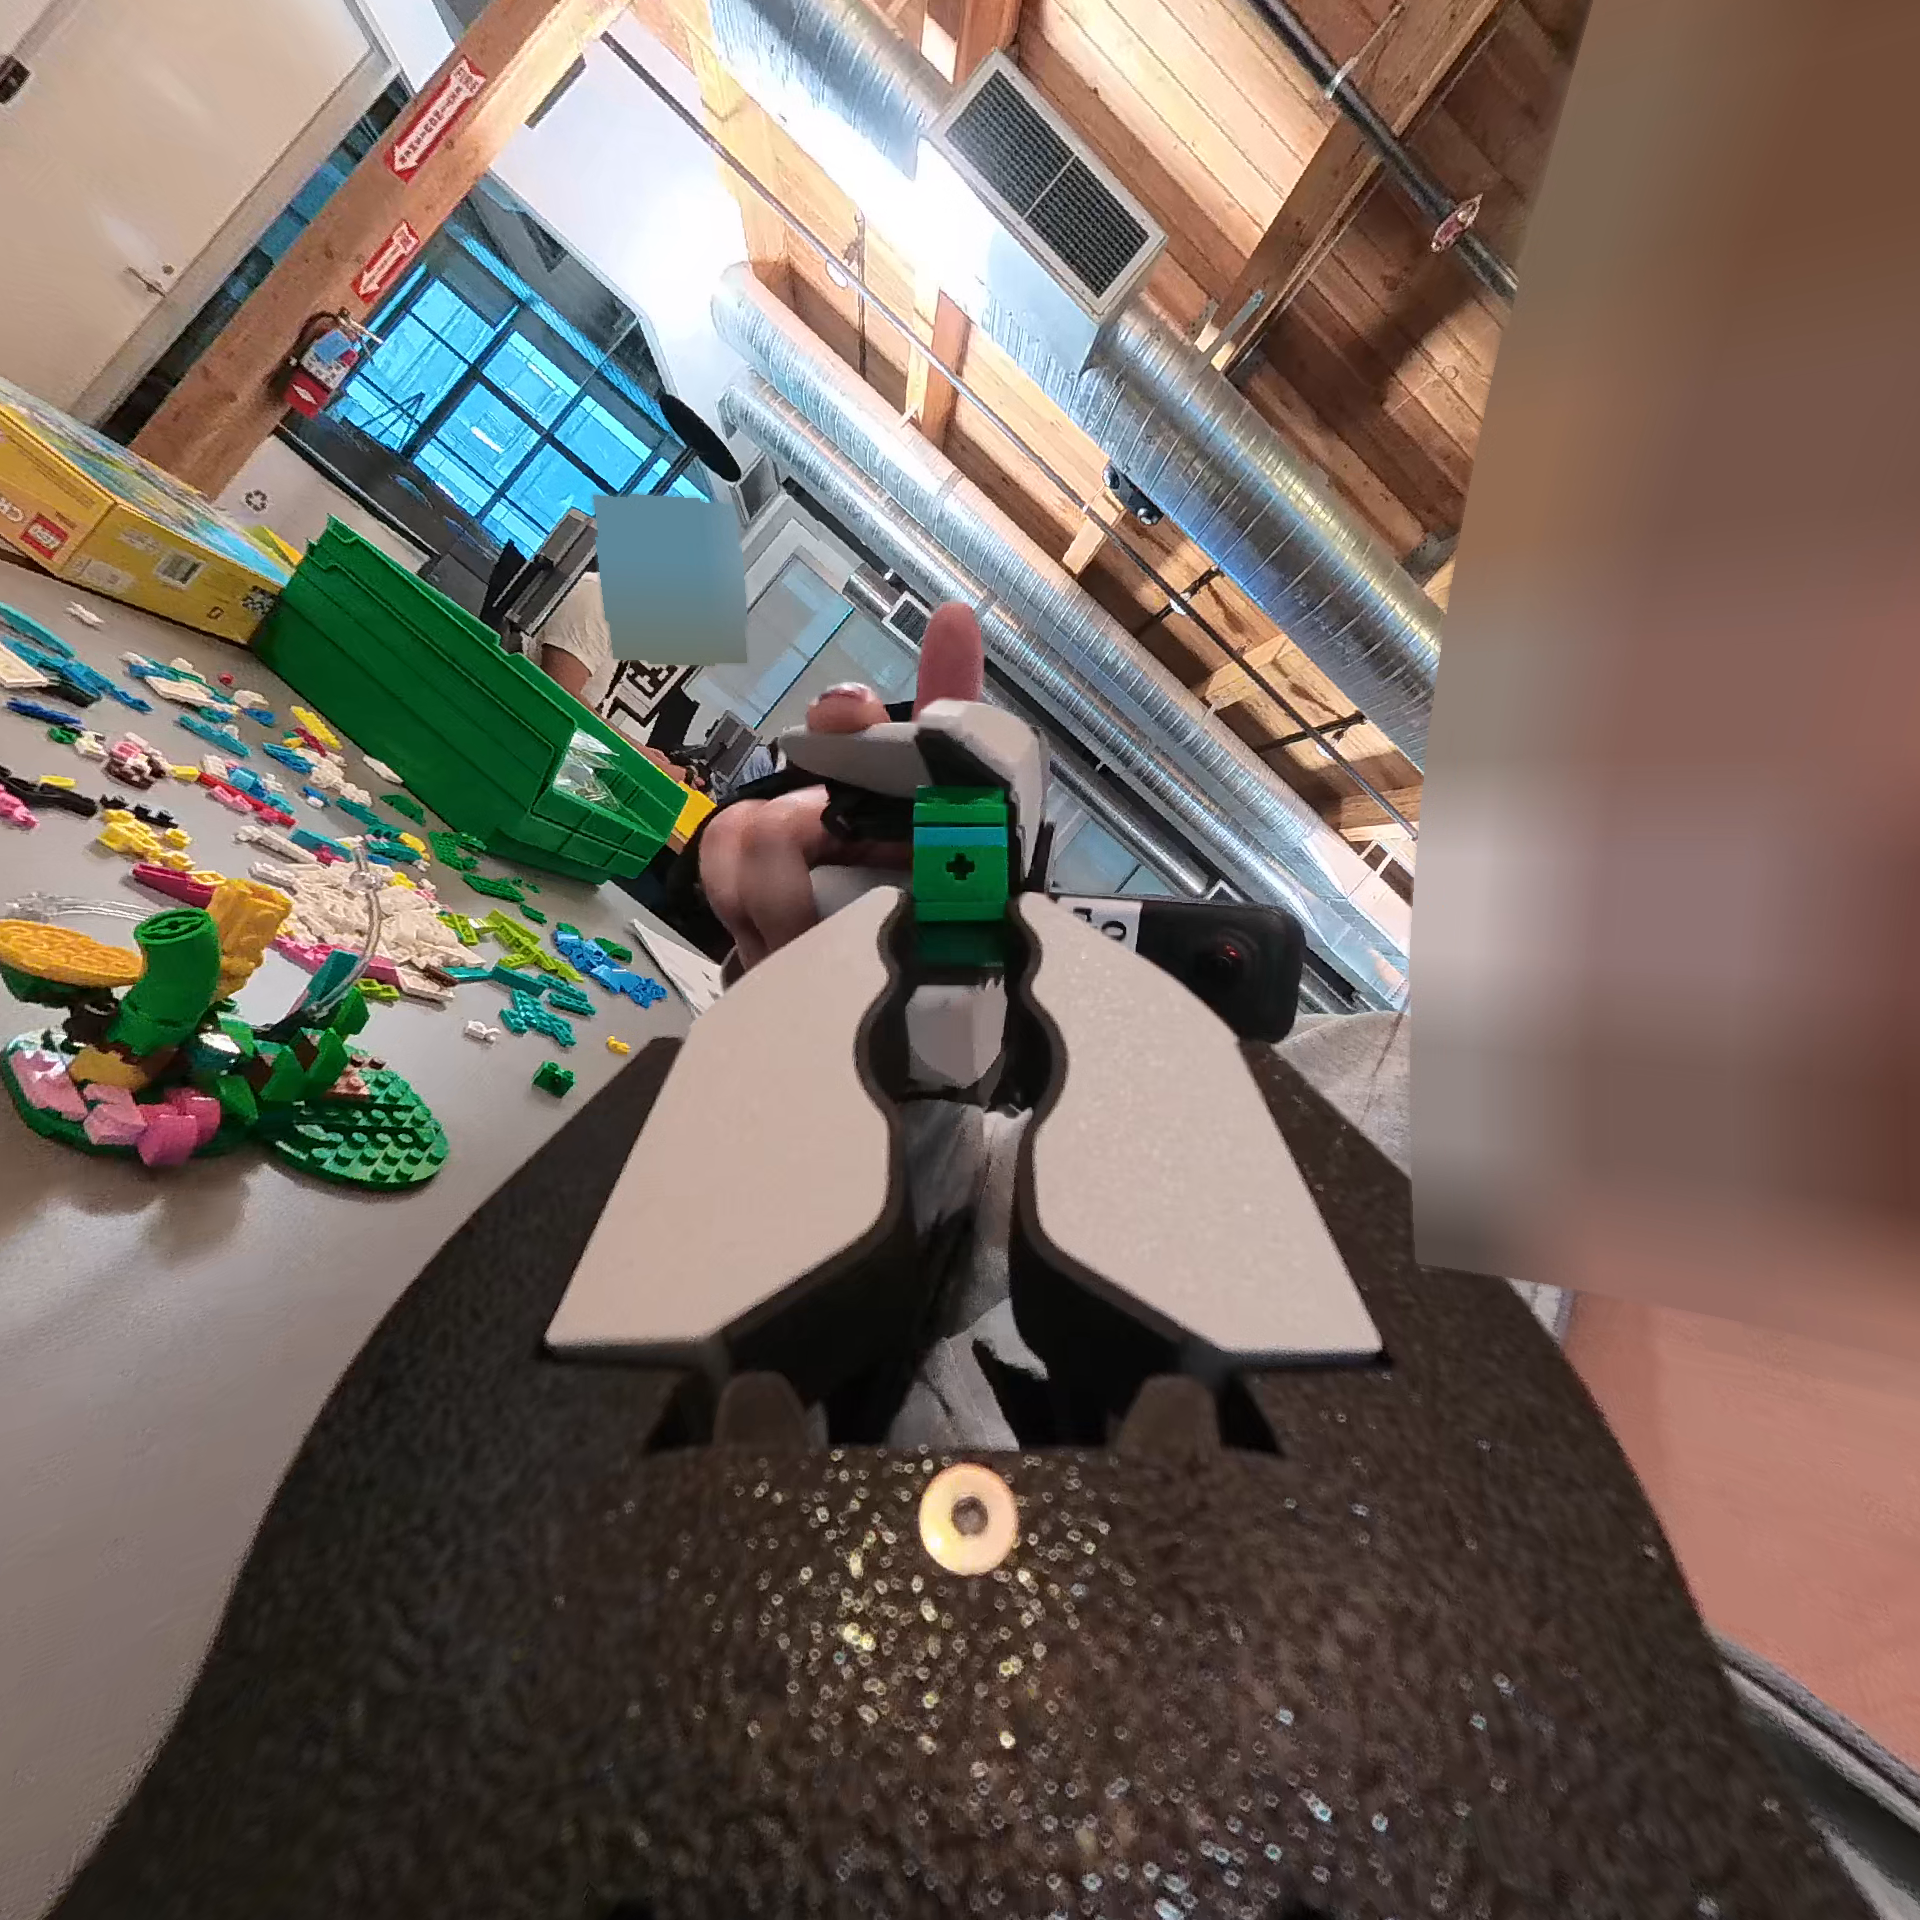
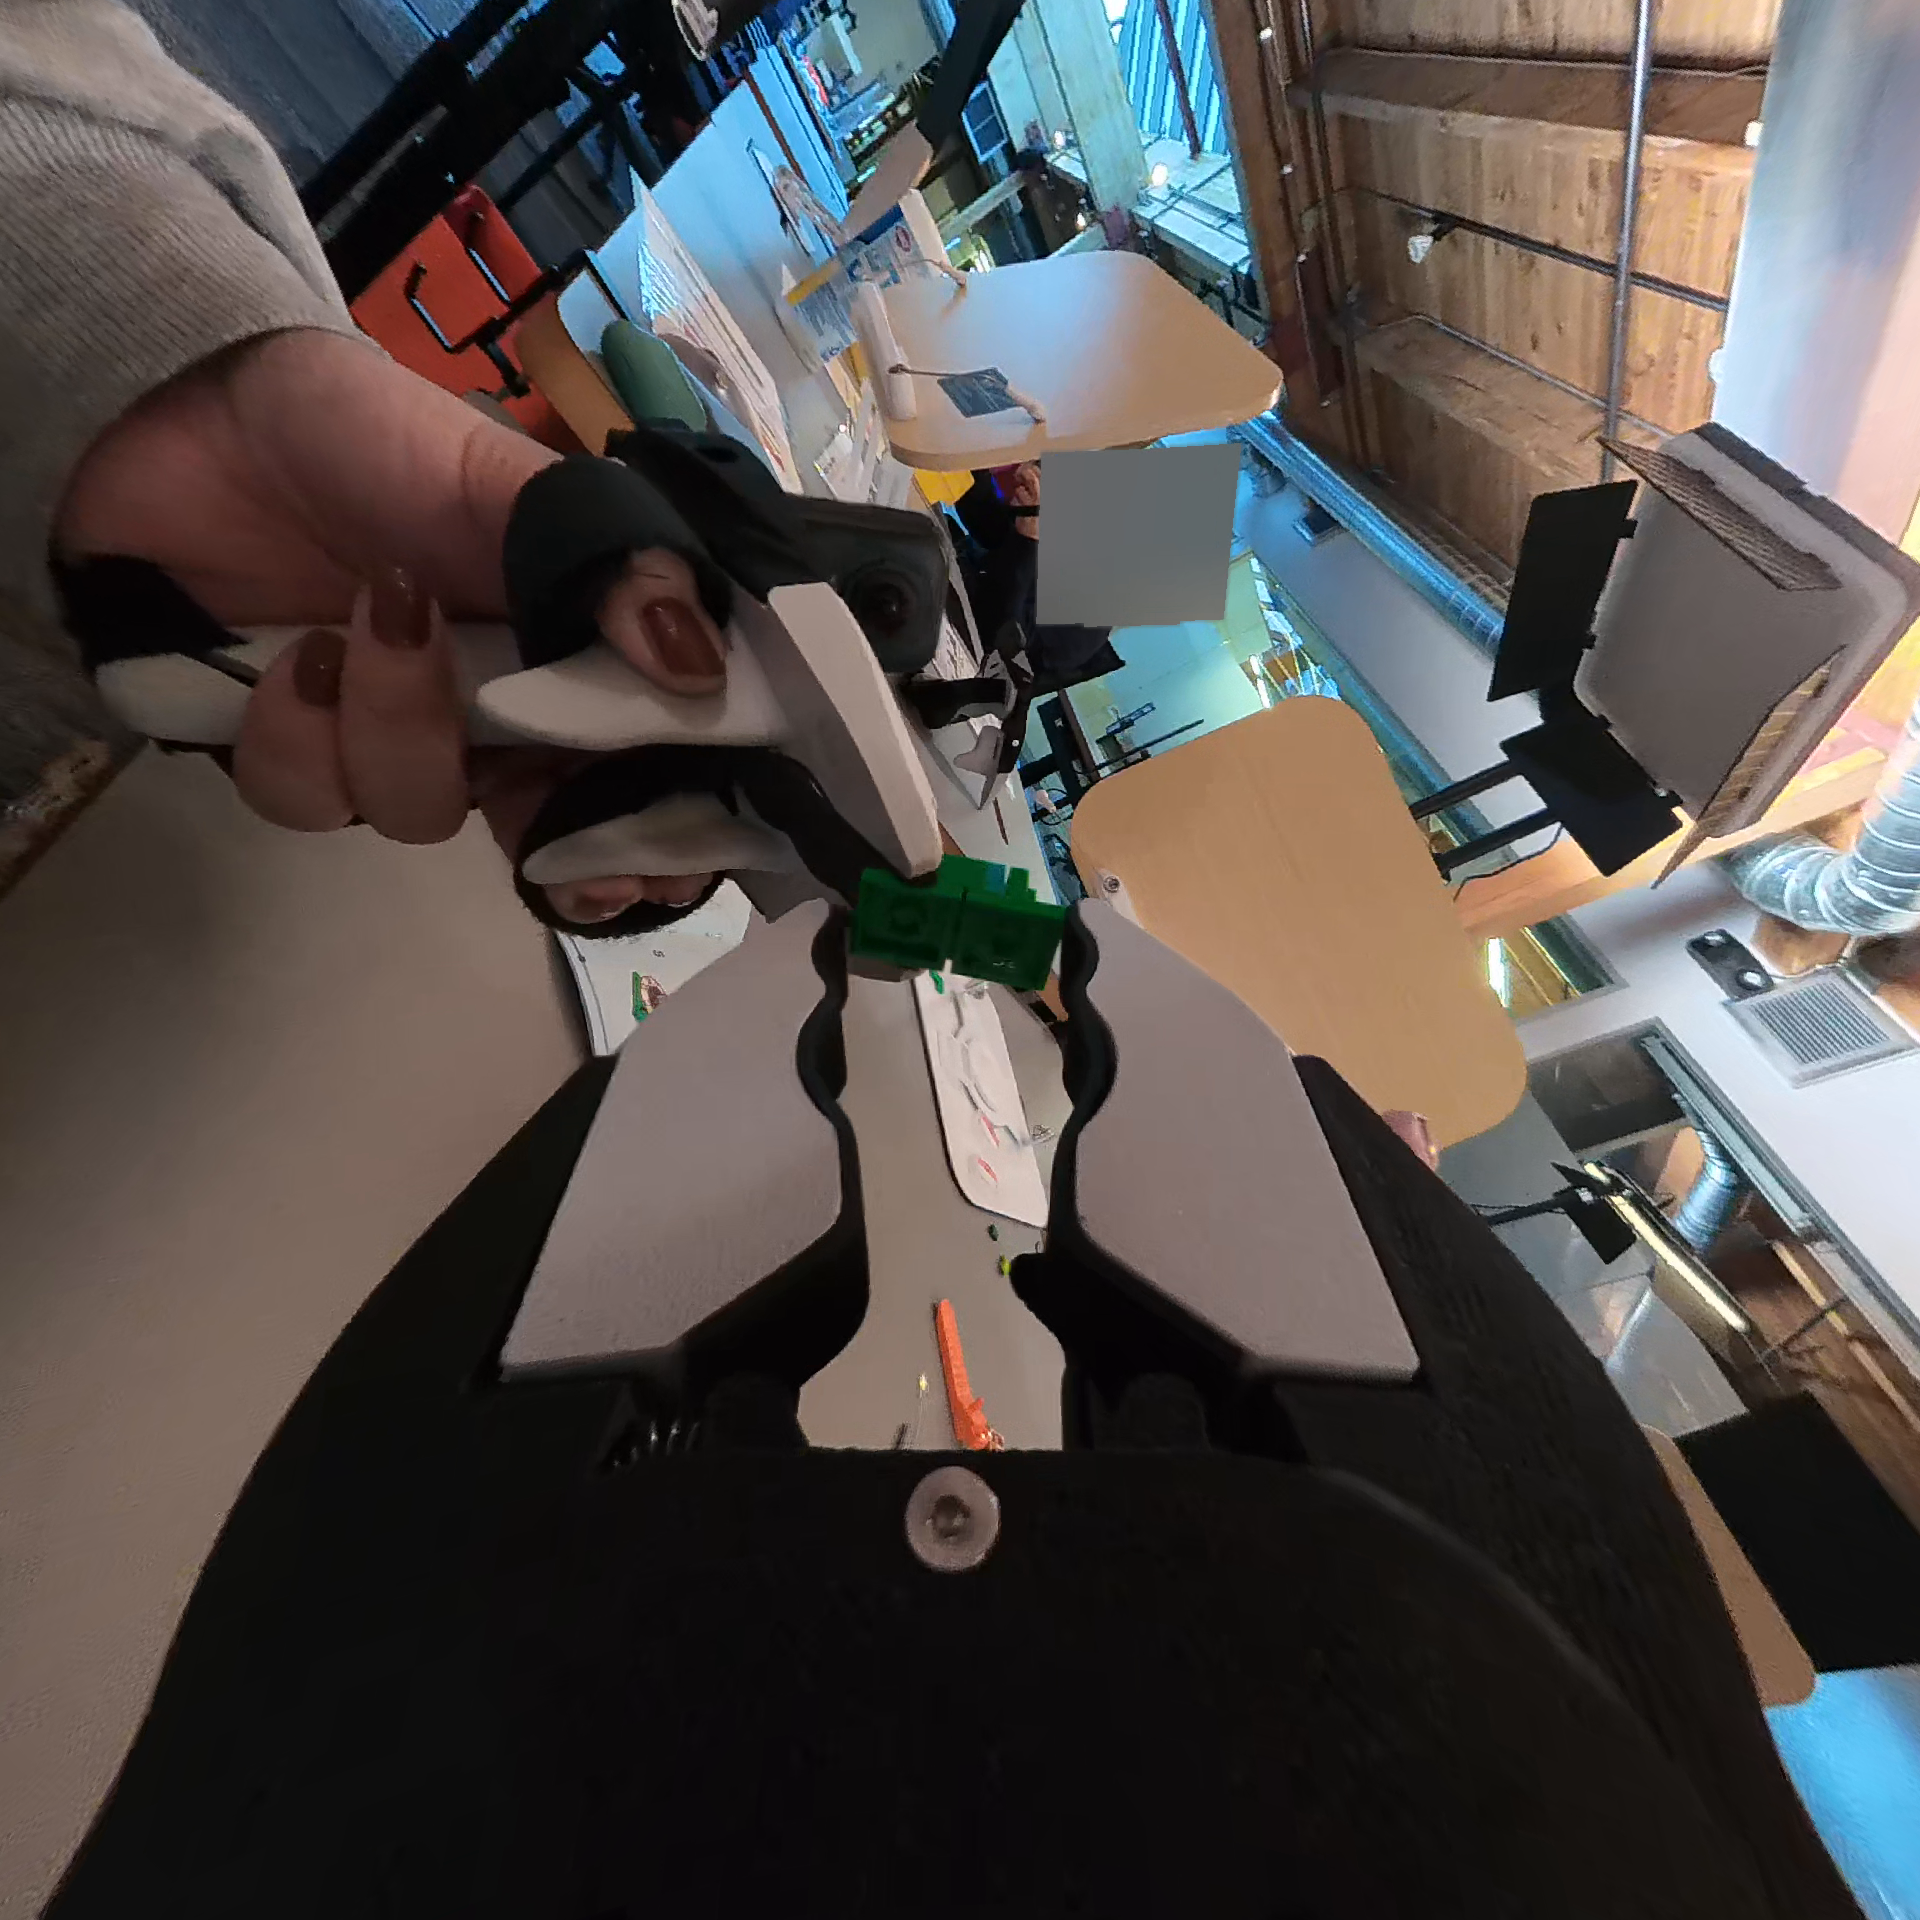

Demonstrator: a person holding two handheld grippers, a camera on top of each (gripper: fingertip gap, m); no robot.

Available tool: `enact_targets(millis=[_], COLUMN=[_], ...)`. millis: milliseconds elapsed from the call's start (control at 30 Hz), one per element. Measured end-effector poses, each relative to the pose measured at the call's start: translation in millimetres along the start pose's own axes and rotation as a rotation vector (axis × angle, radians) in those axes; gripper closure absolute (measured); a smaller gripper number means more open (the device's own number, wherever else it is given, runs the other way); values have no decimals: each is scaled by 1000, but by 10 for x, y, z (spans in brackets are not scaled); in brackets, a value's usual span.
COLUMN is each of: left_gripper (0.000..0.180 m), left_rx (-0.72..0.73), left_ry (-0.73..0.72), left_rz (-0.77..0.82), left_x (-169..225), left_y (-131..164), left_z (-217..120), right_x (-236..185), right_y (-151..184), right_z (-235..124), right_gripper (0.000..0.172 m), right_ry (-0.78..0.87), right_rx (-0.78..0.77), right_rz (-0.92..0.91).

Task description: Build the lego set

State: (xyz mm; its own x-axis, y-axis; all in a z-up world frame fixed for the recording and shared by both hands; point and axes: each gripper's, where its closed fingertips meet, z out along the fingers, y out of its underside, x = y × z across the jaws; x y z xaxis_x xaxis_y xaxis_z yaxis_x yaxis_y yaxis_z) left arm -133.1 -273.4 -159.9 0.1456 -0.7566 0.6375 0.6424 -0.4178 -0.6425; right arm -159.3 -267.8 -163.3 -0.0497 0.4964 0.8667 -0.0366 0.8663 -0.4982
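Observation:
In the left wrist view my left gripper [image 1: 961, 920] is raised off the table and shut on the lower end of a small stack of green bricks with a blue layer [image 1: 961, 868]. The right gripper [image 1: 961, 769] reaches over the stack's top end from behind. In the right wrist view the same green stack [image 2: 956, 930] lies crosswise between my right gripper's [image 2: 954, 940] pads. A thin gap shows at the left pad, so the jaws stand open around it. The left gripper's fingers [image 2: 862, 748] come in from the upper left and pinch the stack.
A grey table [image 1: 156, 1351] carries many loose coloured bricks [image 1: 312, 831], a built flower model on green plates [image 1: 177, 1039], green bins [image 1: 436, 675] and yellow boxes [image 1: 104, 520]. An orange piece [image 2: 961, 1382] and a paper sheet [image 2: 987, 1101] lie below the right gripper.

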Motion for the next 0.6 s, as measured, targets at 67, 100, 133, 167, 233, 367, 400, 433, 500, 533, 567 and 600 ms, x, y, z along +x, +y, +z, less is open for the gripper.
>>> enact_targets(millis=[67, 100, 133, 167, 233, 367, 400, 433, 500, 533, 567, 600], left_gripper=[165, 165, 165, 165, 165, 165, 165, 165, 165, 165, 165, 165], left_rx=[1, 1, -1, -2, 10, 19, 19, 18, 18, 19, 16, 9], left_ry=[-2, -4, -7, -11, -9, -13, -14, -14, -20, -22, -26, -38], left_rz=[5, 13, 20, 26, 17, 13, 14, 14, 16, 14, 10, 11], left_x=[7, 13, 18, 18, 14, -3, -4, -5, -15, -26, -40, -66], left_y=[-3, -8, -10, -11, -20, -31, -29, -28, -26, -26, -24, -18], left_z=[6, 8, 9, 9, 6, -8, -9, -8, -10, -14, -19, -24], right_x=[6, 12, 19, 21, 20, 16, 14, 12, 8, 4, -3, -14], right_y=[-11, -18, -26, -31, -28, -14, -14, -12, -8, 1, 11, 30], right_z=[-7, -9, -9, -9, -3, 19, 20, 19, 20, 25, 32, 37], right_gripper=[136, 136, 136, 137, 137, 138, 138, 138, 138, 138, 138, 137], right_ry=[5, 16, 26, 31, 26, 28, 29, 29, 29, 28, 26, 22], right_rx=[8, 11, 14, 15, 9, 1, 3, 3, 4, 3, 3, 1], right_rz=[0, -3, -4, -1, 6, 12, 13, 12, 21, 36, 57, 77])
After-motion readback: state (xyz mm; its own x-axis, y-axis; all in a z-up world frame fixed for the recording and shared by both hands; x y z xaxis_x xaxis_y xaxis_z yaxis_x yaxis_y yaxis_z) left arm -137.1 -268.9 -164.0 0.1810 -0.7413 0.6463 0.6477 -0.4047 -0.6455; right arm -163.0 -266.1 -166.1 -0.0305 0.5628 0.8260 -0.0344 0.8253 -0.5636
